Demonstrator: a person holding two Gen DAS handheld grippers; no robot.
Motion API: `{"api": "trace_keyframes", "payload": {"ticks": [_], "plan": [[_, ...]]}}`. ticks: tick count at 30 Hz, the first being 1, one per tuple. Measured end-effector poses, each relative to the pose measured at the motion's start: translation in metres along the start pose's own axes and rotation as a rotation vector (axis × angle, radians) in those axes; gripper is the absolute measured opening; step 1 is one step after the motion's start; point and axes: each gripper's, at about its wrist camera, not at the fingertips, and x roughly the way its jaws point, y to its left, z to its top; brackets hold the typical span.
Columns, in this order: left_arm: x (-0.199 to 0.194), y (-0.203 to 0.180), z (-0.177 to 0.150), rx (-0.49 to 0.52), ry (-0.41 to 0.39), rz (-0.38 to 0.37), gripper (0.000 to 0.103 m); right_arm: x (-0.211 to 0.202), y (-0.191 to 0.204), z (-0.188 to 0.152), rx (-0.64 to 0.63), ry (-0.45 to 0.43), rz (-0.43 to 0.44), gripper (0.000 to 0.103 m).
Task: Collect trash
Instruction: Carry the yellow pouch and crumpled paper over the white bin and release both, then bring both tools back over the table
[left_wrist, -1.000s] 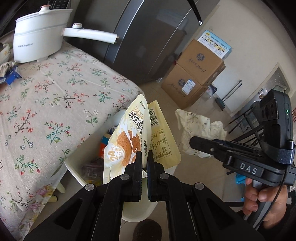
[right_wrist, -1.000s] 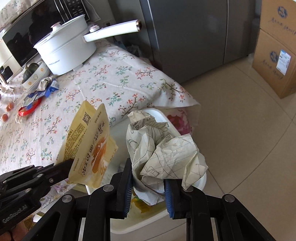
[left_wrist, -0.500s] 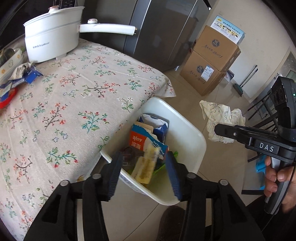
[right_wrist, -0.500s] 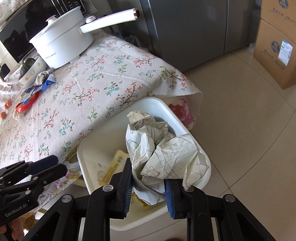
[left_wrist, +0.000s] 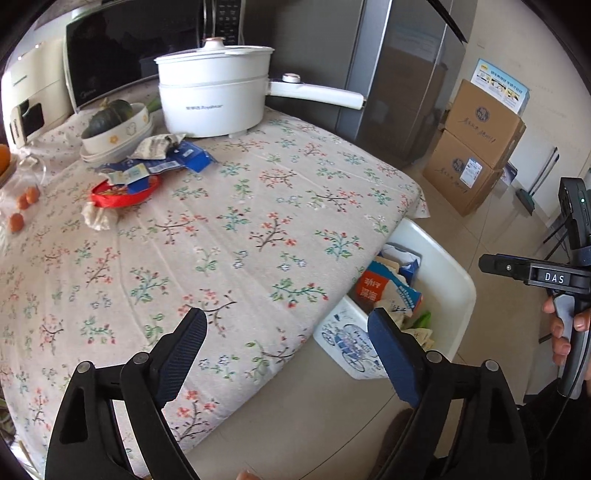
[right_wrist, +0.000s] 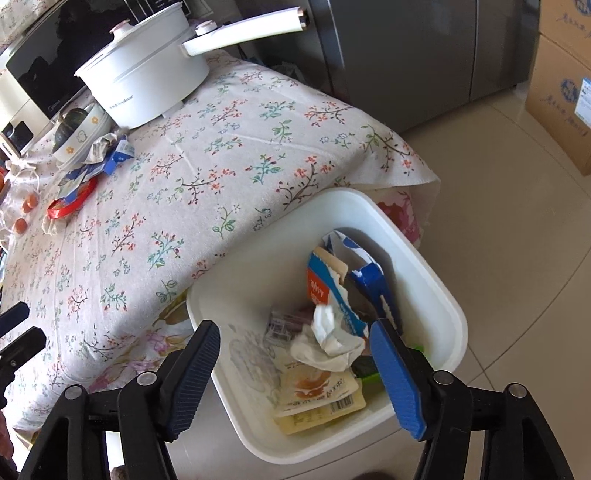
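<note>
A white trash bin (right_wrist: 443, 295) stands on the floor against the table's near corner; it also shows in the left wrist view (left_wrist: 454, 273). Inside lie the crumpled paper (right_wrist: 328, 343), the yellow snack bag (right_wrist: 317, 402) and blue and orange wrappers (right_wrist: 332, 280). My right gripper (right_wrist: 291, 365) is open and empty just above the bin. My left gripper (left_wrist: 288, 354) is open and empty over the table edge. More trash (left_wrist: 147, 170) lies on the floral tablecloth at the far left, with a red lid (left_wrist: 122, 192) and crumpled tissue (left_wrist: 98, 218).
A white electric pot (left_wrist: 214, 99) with a long handle, a bowl holding a squash (left_wrist: 110, 122), a microwave (left_wrist: 122, 55) and small oranges (left_wrist: 22, 206) stand at the table's back. A grey fridge (left_wrist: 399, 74) and stacked cardboard boxes (left_wrist: 476, 147) stand beyond.
My left gripper let the yellow snack bag fall into the bin, opened and swung back over the table. My right gripper opened and the crumpled paper dropped into the bin.
</note>
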Motion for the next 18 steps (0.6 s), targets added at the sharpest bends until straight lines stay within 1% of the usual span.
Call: {"api": "trace_keyframes", "payload": {"ticks": [4, 6, 9, 15, 18], "plan": [[-0.007, 0.031, -0.004, -0.058, -0.014, 0.059, 0.098, 0.009, 0.015, 0.004, -0.03, 0.001, -0.042, 0.081], [-0.011, 0.046, -0.006, -0.087, -0.023, 0.093, 0.1, 0.015, 0.023, 0.007, -0.032, 0.004, -0.046, 0.082], [-0.016, 0.068, -0.008, -0.138, -0.025, 0.126, 0.101, 0.021, 0.041, 0.015, -0.043, 0.0, -0.031, 0.082], [-0.02, 0.106, -0.013, -0.223, -0.022, 0.168, 0.101, 0.032, 0.095, 0.037, -0.127, -0.021, 0.011, 0.085], [-0.026, 0.123, -0.012, -0.264, -0.038, 0.201, 0.101, 0.039, 0.115, 0.046, -0.138, -0.021, 0.033, 0.086]]}}
